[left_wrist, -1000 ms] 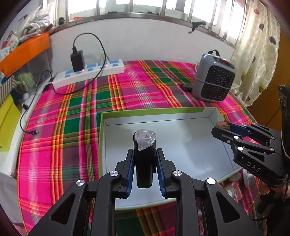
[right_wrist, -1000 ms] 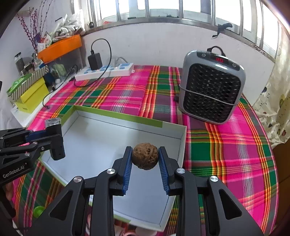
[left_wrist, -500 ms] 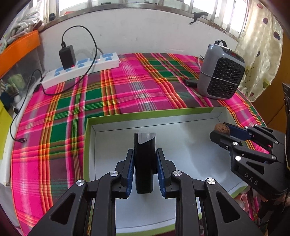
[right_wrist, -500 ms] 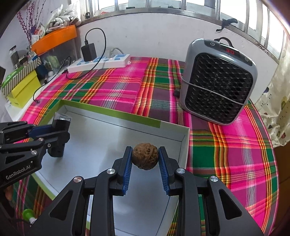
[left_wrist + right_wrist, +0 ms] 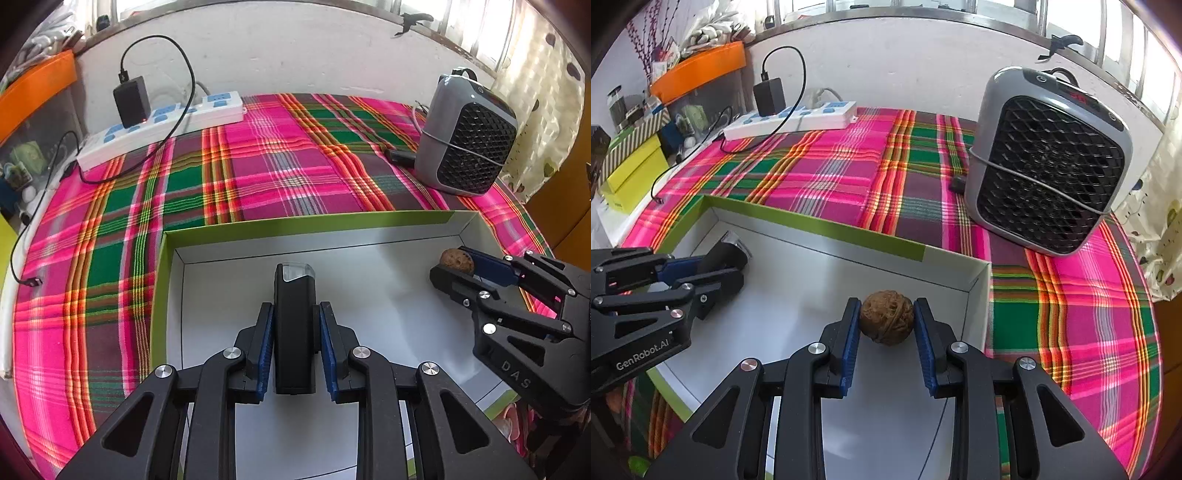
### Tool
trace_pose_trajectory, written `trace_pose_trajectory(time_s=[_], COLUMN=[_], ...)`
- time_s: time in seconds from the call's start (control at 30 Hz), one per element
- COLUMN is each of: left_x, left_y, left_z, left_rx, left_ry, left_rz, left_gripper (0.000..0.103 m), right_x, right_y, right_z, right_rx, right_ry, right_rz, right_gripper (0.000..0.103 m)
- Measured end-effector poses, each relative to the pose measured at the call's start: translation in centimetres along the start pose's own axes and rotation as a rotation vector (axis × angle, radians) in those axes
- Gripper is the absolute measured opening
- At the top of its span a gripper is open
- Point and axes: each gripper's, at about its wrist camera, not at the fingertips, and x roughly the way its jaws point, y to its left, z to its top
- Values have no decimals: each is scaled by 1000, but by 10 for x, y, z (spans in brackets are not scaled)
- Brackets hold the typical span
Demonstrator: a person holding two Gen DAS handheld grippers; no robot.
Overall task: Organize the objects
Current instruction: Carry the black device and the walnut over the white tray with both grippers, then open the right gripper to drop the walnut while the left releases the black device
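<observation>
Plaid cloth [image 5: 288, 173] in loud pink and green covers the whole tabletop, and sitting on it is a shallow box [image 5: 306, 221] with green outer walls and a white inside, which is where everything's happening. Left gripper [image 5: 295, 343] has its blue pads pressed on both sides of a black flashlight [image 5: 294, 325], clear lens end pointing forward, held low over the left half of the box floor; from the other side [image 5: 716, 264] it looks tipped nearly flat, though I can't tell if it's touching the bottom. Right gripper [image 5: 888, 334] is clamped around a brown wrinkly walnut [image 5: 886, 321], down near the box's right wall, close to the far right corner, and the nut [image 5: 457, 260] seems to sit right at the floor, can't say for sure if it rests on it. So both tools are inside the box, well apart from each other, each one holding its item. Outside the box, a grey fan heater [image 5: 1049, 162] with a black mesh front stands on the cloth near the right back corner. Along the back wall there's a white power strip [image 5: 162, 129] with blue sockets and a black adapter [image 5: 131, 99] plugged into it, cable looping off. Off to the left side sit an orange tray [image 5: 698, 72] and a yellow box [image 5: 633, 173].
</observation>
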Motion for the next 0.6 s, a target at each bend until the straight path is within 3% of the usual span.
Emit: trace_pose_trajectory(time_s=[0.43, 0.6], left_x=[1, 1], left_y=[1, 2], left_z=[1, 0], left_rx=[-4, -12], left_ry=[0, 0], left_rz=[-2, -2], left_gripper=[22, 25], right_x=[2, 1], right_y=[4, 5], right_z=[1, 1], right_rx=[-2, 1], right_ry=[6, 7], right_rz=[-23, -10], right_gripper=[30, 38])
